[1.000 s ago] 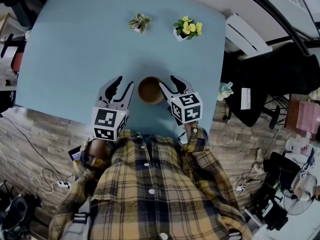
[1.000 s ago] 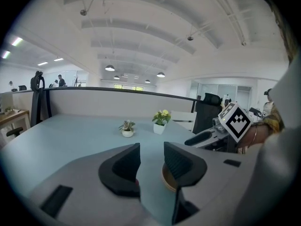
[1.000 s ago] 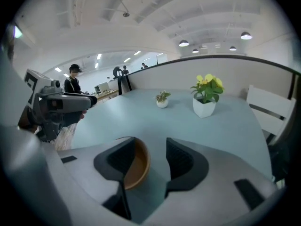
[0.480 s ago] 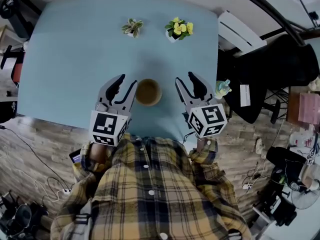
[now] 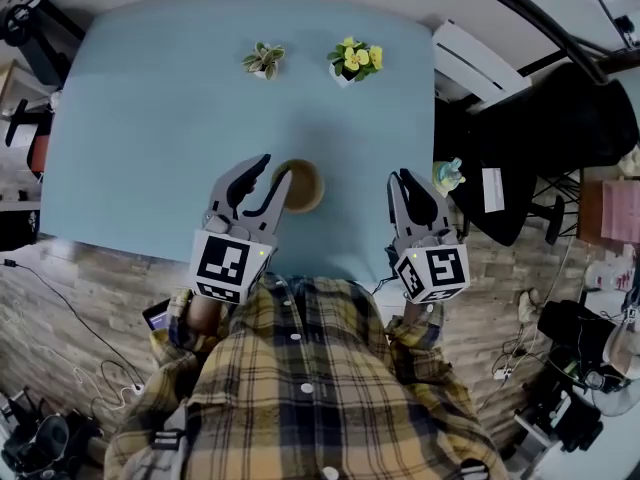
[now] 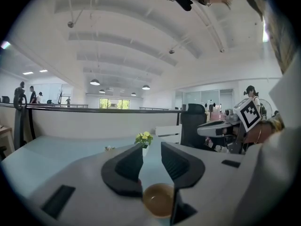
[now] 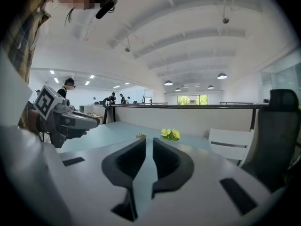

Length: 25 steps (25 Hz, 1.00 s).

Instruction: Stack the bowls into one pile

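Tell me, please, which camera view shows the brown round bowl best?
The head view: the brown round bowl shows from above, nearly whole. The left gripper view catches it low, partly behind the fingers. The right gripper view misses it.

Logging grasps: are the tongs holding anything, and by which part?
Nothing is held. Left tongs and right tongs are closing with nothing between them; the brown bowl sits free on the table.

Open-plan office: swivel chair [image 7: 275, 135], ceiling lamps [image 6: 94, 82], blue table [image 5: 150, 118].
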{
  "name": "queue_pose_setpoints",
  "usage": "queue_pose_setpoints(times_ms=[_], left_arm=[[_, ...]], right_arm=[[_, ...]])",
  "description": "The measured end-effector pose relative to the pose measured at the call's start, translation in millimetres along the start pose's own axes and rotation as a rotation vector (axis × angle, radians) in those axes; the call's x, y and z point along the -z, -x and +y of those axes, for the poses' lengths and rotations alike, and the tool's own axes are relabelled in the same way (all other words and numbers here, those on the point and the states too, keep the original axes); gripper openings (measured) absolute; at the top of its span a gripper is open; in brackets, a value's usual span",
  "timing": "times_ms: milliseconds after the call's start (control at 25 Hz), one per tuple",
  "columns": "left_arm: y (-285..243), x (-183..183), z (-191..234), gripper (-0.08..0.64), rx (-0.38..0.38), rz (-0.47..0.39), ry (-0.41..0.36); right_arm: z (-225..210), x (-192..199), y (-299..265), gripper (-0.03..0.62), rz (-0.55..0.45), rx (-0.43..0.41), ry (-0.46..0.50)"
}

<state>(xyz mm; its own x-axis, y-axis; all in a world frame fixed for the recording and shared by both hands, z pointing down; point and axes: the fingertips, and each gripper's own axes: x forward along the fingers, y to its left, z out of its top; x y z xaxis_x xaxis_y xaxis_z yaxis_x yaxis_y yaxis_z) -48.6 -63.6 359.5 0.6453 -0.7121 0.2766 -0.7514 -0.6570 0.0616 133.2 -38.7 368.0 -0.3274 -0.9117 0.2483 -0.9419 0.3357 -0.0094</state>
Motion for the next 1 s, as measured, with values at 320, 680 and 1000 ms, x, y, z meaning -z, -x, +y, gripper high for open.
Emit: queue_pose_setpoints(times_ms=[320, 680, 1000], left_arm=[[7, -2, -1, 0.018, -0.017, -0.015, 0.014], [13, 4, 5, -0.011, -0.036, 0.003, 0.025], [12, 10, 9, -0.011, -0.046, 0.015, 0.028]], right_arm=[[-1, 3, 18, 0.003, -0.030, 0.049, -0.039], [-9, 3, 25, 0.002, -0.046, 0.095, -0.054], [-10, 7, 16, 0.002, -0.038, 0.082, -0.055]])
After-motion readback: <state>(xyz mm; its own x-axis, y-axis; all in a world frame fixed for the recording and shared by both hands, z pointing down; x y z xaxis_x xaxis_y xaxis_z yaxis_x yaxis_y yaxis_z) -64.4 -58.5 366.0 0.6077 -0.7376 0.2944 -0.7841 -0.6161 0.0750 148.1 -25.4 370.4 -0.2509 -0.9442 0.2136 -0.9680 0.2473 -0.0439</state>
